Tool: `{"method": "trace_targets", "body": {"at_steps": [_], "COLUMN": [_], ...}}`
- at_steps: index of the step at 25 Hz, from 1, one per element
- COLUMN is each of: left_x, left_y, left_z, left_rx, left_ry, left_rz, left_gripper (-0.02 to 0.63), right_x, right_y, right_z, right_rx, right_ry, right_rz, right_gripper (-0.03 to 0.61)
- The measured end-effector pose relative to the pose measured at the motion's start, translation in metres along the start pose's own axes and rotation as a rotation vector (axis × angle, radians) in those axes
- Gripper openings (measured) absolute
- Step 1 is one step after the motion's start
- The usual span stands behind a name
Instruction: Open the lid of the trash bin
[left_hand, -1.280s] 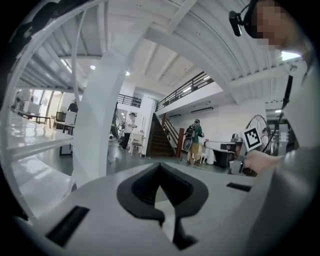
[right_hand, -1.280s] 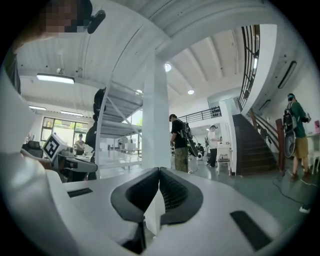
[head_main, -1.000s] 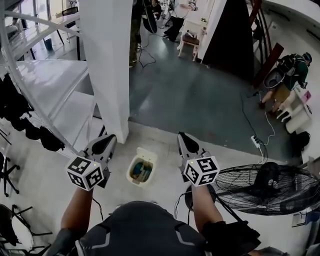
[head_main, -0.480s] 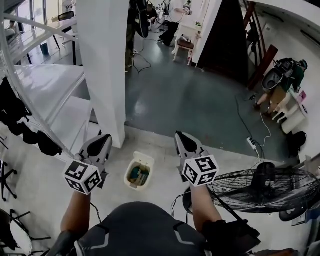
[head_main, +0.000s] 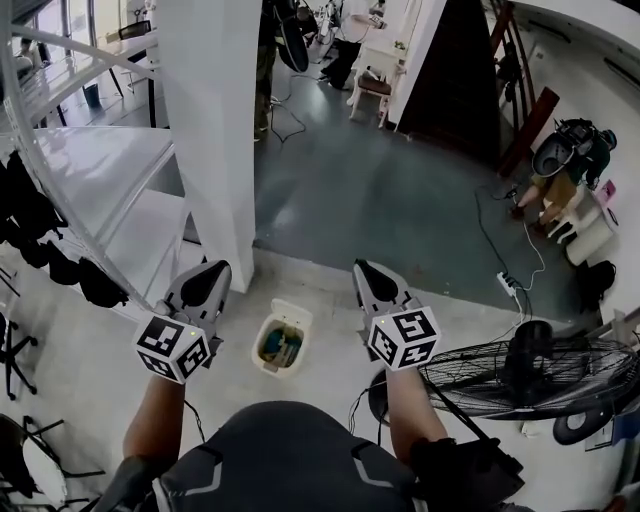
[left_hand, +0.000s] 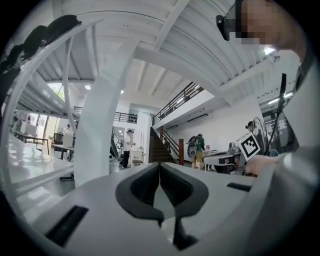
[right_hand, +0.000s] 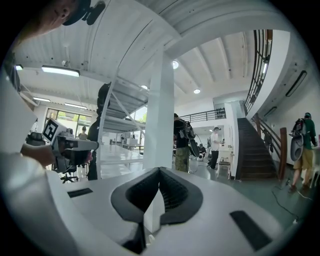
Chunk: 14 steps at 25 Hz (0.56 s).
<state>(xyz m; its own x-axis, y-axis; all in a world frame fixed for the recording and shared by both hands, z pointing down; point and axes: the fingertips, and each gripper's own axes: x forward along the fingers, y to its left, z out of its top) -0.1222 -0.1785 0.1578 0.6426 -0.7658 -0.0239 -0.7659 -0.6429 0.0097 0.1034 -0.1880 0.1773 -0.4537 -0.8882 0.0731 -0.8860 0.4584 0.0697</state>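
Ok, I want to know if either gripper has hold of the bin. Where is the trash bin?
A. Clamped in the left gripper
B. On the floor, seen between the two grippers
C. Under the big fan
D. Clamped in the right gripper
B: in the head view the trash bin stands on the floor between the left gripper and the right gripper, and both gripper views show jaws together on nothing.

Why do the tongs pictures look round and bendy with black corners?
Left gripper view: a wide lens bends the white pillar and blacks the corners. Right gripper view: same round edge, bright ceiling lamp. Head view: fills its frame, dull colours.
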Motion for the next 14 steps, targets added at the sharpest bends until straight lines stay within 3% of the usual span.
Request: {"method": "trace_targets", "body": {"at_steps": [7,14], "left_x": [0.002,-0.006], "left_y": [-0.003,-0.001], "left_z": [-0.016,-0.010], "left_rx": [0.054,-0.001], "left_ry": [0.099,0.068], "left_rz": [0.025,0.007], "left_gripper": [0.009,0.009], "right_x": [-0.005,-0.004], "right_y": [0.000,0.002], "right_z": [-0.001,-0.001], "right_rx": [0.003,0.013], "right_ry": [0.001,0.005], "right_rz": [-0.006,-0.028], "right_gripper": [0.026,0.026]}}
